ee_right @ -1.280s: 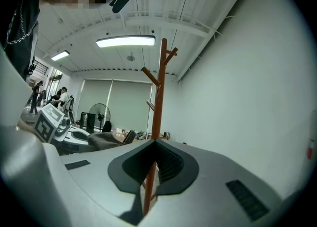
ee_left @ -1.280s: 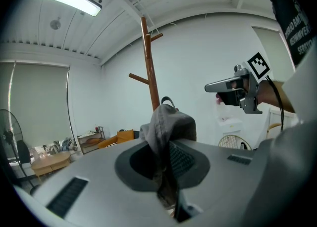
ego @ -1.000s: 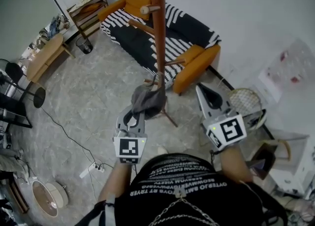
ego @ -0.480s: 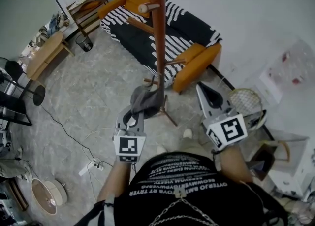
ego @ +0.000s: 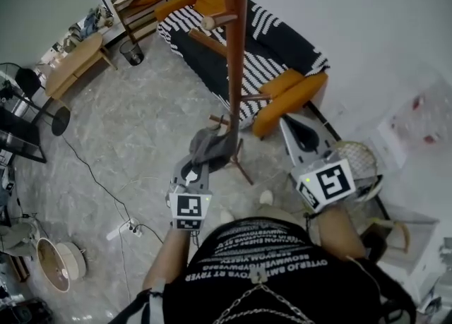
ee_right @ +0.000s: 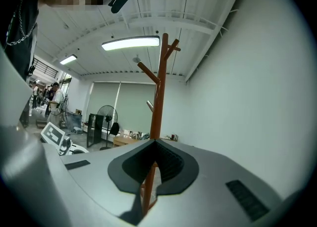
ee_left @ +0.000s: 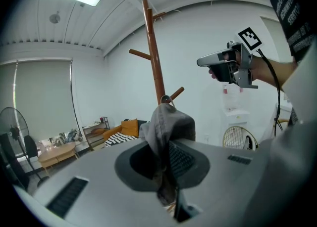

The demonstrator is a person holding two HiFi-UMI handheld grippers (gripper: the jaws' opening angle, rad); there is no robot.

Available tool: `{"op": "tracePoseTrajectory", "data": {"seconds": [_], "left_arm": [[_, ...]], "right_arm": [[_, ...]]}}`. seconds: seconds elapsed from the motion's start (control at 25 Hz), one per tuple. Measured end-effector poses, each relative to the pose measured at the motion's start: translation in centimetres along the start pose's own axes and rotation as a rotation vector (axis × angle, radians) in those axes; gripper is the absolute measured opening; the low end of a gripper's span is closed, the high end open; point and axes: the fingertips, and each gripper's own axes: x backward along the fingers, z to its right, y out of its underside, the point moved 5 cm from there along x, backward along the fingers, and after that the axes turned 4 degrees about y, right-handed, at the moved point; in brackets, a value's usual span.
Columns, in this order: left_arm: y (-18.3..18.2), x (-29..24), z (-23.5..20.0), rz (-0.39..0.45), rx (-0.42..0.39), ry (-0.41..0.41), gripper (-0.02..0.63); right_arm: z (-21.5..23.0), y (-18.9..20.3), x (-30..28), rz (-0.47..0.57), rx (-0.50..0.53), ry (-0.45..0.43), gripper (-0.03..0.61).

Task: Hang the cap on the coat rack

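Note:
A brown wooden coat rack (ego: 235, 47) with angled pegs rises straight in front of me. My left gripper (ego: 201, 164) is shut on a grey cap (ego: 212, 147) and holds it against the pole, low down by a short peg (ee_left: 177, 92). In the left gripper view the cap (ee_left: 166, 127) droops between the jaws, its top edge level with that peg; whether it touches the peg I cannot tell. My right gripper (ego: 284, 122) hovers to the right of the pole, shut and holding nothing. It points at the rack (ee_right: 158, 97), which shows beyond its tips (ee_right: 155, 144).
A striped sofa with orange cushions (ego: 247, 40) stands behind the rack. A wooden table (ego: 74, 65), a shelf (ego: 145, 1) and a bin (ego: 131, 52) are at the far left. The rack's feet (ego: 244, 171) spread on the marble floor. A power strip and cable (ego: 120, 229) lie to the left.
My left gripper has sunk a little with the cap beside the pole. The right gripper has shifted slightly sideways, still shut.

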Motion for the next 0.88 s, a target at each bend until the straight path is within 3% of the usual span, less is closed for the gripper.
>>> {"op": "tracePoseTrajectory", "data": {"seconds": [0.32, 0.88], "left_arm": [[1.6, -1.4, 0.8, -0.035, 0.033, -0.013, 0.029], [4.0, -2.7, 1.4, -0.098, 0.041, 0.007, 0.029]], "right_arm": [[0.1, 0.8, -0.6, -0.011, -0.008, -0.042, 0.003], [-0.1, 0.9, 0.0, -0.019, -0.026, -0.020, 0.003]]}}
